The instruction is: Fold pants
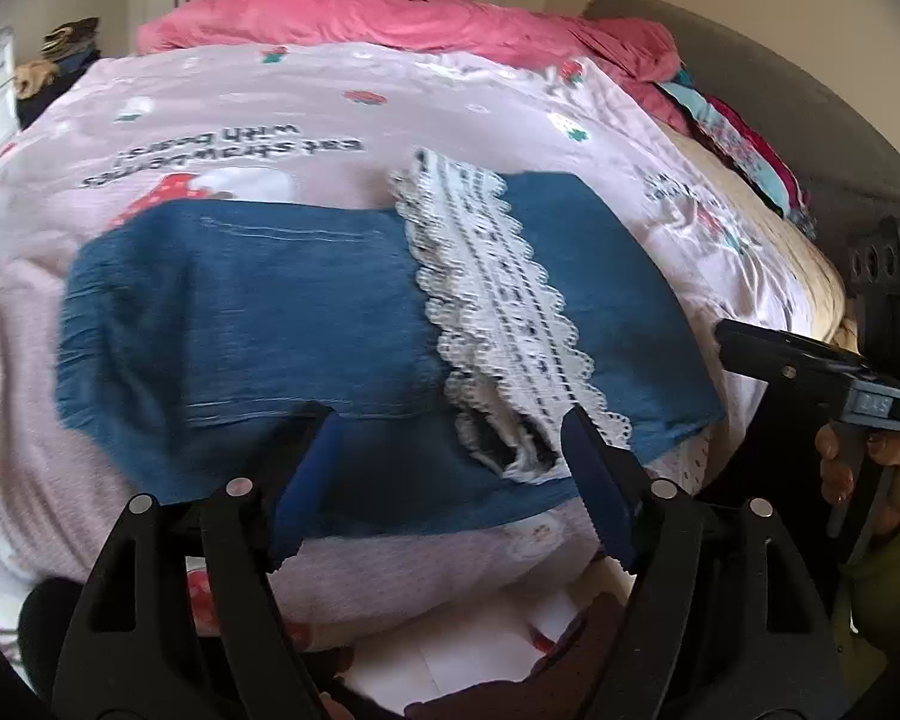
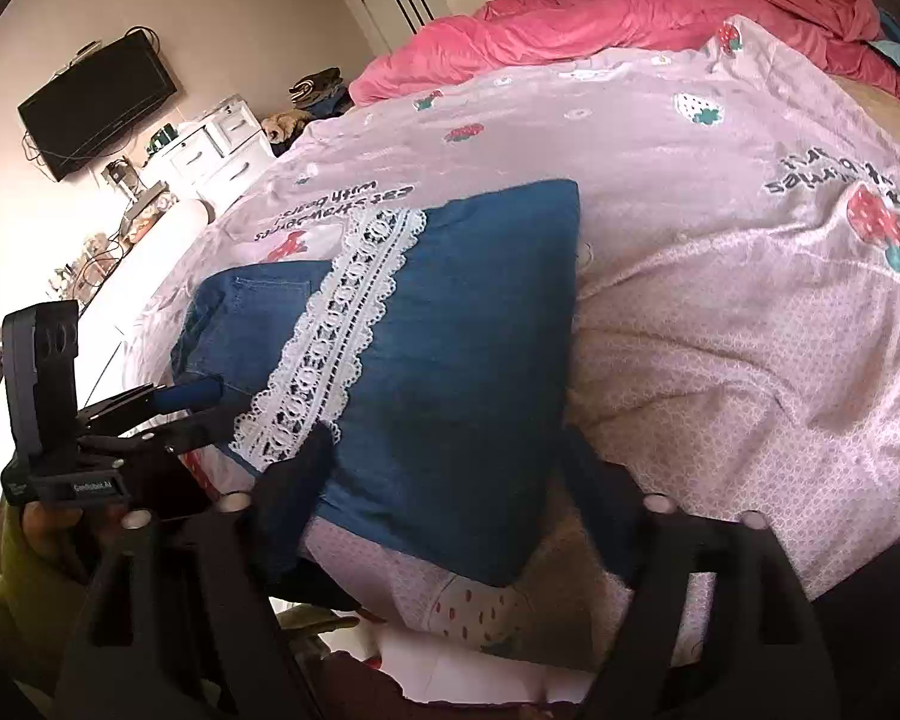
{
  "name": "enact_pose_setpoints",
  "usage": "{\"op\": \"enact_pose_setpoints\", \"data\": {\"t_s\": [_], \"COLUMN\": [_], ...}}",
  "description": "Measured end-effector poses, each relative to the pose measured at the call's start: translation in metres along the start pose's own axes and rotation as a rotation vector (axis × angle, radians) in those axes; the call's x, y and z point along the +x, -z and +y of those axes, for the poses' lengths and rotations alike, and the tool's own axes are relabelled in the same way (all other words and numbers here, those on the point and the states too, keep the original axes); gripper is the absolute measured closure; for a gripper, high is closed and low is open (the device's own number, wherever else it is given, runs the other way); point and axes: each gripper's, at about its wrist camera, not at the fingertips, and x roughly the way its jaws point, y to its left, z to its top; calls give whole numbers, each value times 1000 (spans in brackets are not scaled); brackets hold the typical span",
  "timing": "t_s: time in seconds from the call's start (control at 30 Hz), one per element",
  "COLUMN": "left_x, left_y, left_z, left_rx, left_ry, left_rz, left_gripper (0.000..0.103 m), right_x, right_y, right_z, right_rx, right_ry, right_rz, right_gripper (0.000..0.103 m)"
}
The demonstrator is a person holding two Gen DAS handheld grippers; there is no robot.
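Observation:
The blue denim pants [image 1: 306,324] with a white lace band [image 1: 498,300] lie folded on the pink strawberry bedspread [image 1: 210,114]. My left gripper [image 1: 450,468] is open just above the pants' near edge, its blue-padded fingers [image 1: 309,468] spread wide with nothing between them. In the right wrist view the pants [image 2: 450,360] lie as a folded block with the lace band [image 2: 342,324] running diagonally. My right gripper [image 2: 450,498] is open over the near corner and holds nothing. The left gripper [image 2: 198,399] shows at the pants' left edge. The right gripper body [image 1: 810,372] shows at the right.
A pink duvet [image 1: 390,18] is bunched at the far side of the bed, with colourful clothes [image 1: 738,138] by the grey headboard [image 1: 810,108]. A wall TV [image 2: 96,102], white drawers [image 2: 216,150] and a cluttered white surface [image 2: 120,276] stand to the left.

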Motion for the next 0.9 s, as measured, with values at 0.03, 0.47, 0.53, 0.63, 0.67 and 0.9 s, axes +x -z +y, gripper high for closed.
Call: {"op": "enact_pose_setpoints", "data": {"t_s": [0.03, 0.47, 0.53, 0.63, 0.67, 0.9], "left_x": [-4, -33, -36, -38, -38, -36], "left_y": [1, 8, 8, 10, 11, 17], "left_z": [4, 41, 45, 52, 54, 71], "left_rx": [-12, -112, -124, -143, -151, -204], "left_ry": [-4, -44, -44, -48, -48, -52], "left_rz": [-7, -63, -69, -73, -74, -65], "left_gripper": [34, 23, 22, 19, 19, 18], "right_x": [-1, -1, 1, 6, 9, 38], "right_y": [-1, -26, -32, -42, -47, -75], "right_z": [0, 27, 34, 48, 53, 92], "right_rx": [-2, -89, -105, -143, -160, -273], "right_ry": [1, 27, 24, 19, 15, -12], "right_rz": [-4, -9, -6, -10, -6, 37], "right_gripper": [19, 19, 12, 9, 9, 9]}}
